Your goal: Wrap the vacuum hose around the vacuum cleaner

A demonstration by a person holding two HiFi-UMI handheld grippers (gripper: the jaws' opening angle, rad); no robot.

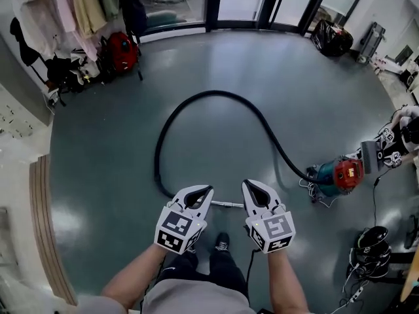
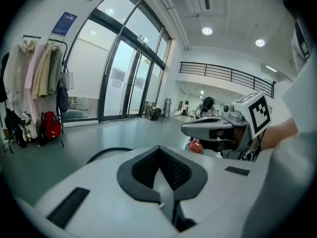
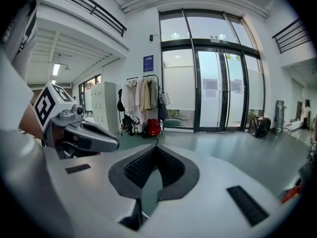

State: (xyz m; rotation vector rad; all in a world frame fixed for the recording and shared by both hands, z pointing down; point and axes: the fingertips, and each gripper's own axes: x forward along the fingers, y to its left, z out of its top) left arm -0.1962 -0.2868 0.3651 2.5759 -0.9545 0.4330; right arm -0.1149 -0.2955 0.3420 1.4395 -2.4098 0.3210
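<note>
Looping from vacuum cleaner (image 1: 337, 175), hose (image 1: 216, 95) ends near left gripper (image 1: 208, 190), right gripper (image 1: 248, 184), both closed.

The vacuum hose (image 1: 213, 93) lies on the floor (image 1: 118, 149) in a wide loop. At the hose's right end stands the vacuum cleaner (image 1: 337, 175), joined to it. The hose's other end comes round to the near side of the loop, where a rigid tube (image 1: 229, 205) runs on from it. On the near side of the hose, the left tool (image 1: 208, 190) and the right tool (image 1: 247, 184) hang side by side, with the tube showing between them. Beyond the hose stand the glass doors (image 1: 249, 5). Beyond and left of the hose stands a coat rack (image 1: 72, 5), with a backpack (image 1: 122, 50) beside its foot. Beyond and right of the hose lies a bag (image 1: 330, 38).
</note>
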